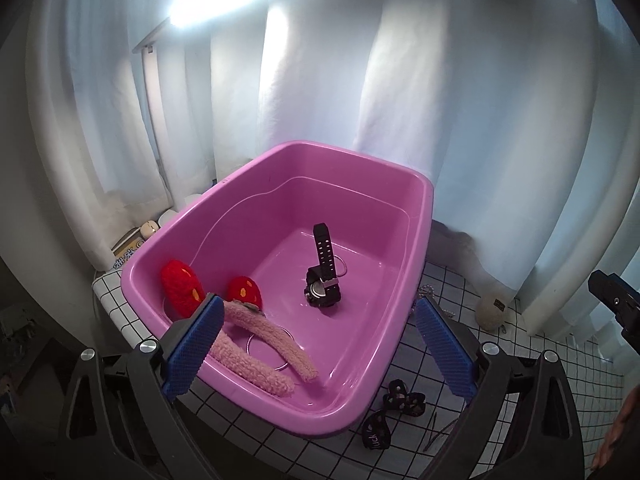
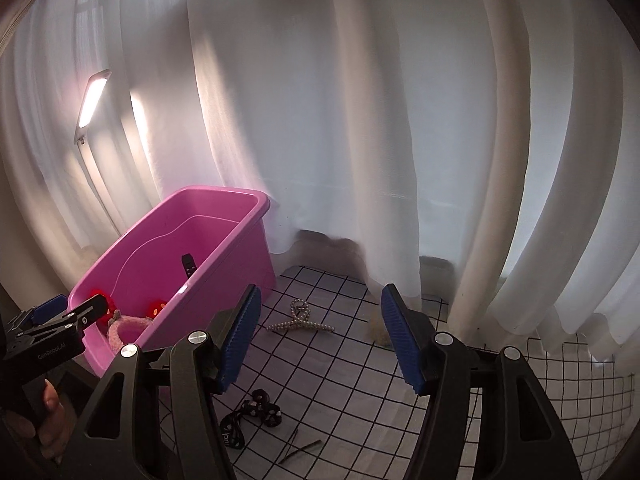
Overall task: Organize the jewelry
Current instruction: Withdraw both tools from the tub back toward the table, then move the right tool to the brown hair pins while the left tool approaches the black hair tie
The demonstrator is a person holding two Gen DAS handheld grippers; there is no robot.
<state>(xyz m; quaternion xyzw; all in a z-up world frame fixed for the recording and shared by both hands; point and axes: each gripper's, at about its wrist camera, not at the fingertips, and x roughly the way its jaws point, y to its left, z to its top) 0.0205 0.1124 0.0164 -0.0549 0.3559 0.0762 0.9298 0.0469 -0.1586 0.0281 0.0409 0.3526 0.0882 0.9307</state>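
Both hand-held grippers are empty. Seen from its own camera, the left gripper [image 1: 316,344] hangs with its blue pads spread wide over the near rim of the pink tub [image 1: 384,176], nothing between them. Just right of the tub, the right gripper [image 2: 320,340] stands open too, over the checked cloth [image 2: 360,380], its pads clear of anything.

By my judgement the sorting is partly done. Inside the tub lie a fuzzy pink headband [image 1: 260,344] with two red plush ears [image 1: 182,286] at the near left corner, and a black watch [image 1: 324,276] near the middle of the tub floor, its strap standing up.

Left outside, all to the right of the tub: nearest the grippers, a pair of thin dark hairpins [image 2: 300,451] and a black patterned ribbon bow [image 2: 254,416]; farther along, beside the tub's right wall, a pearl hair claw [image 2: 300,318]; beyond that, a pale round object [image 1: 491,310] close to the curtain, too blurred to name. So about four pieces seem to remain.

Little stands in the way. The tub's right wall rises between the loose pieces and the floor inside, so each must be lifted over it. The hairpins lie flat on the cloth and look hard to pinch. Behind the tub, the white curtain [image 2: 400,120] drapes onto the cloth, and a lit lamp [image 2: 93,98] stands at the tub's far left.
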